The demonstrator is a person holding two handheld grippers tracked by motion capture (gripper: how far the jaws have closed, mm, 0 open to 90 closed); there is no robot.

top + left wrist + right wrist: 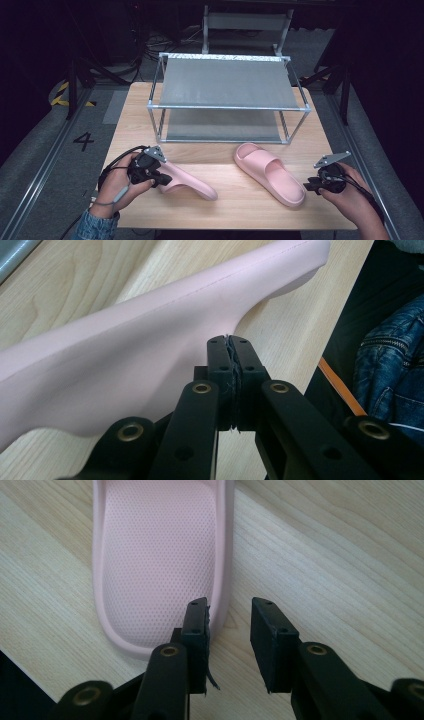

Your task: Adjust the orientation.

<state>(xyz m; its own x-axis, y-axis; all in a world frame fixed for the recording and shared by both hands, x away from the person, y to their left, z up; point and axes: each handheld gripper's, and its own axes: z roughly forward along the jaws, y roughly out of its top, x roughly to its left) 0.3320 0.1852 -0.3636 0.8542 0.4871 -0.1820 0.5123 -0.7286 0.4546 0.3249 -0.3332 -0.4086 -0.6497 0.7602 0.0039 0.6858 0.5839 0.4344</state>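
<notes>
Slippers on table [235, 200]: left gripper [231, 347], jaws pressed together, touches left slipper [150, 350]; right gripper [229, 617], jaws parted, straddles right slipper's [160, 555] heel rim.

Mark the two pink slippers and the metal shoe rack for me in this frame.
Left slipper [187, 184], high view, on its pink upper side near the toe.
Right slipper [280, 182], high view, on the footbed towards the heel.
Shoe rack [227, 82], high view, on the grey top shelf.

A single black numeral "4" [83, 141] is painted on the grey floor [45, 155], at the left of the frame.
</notes>
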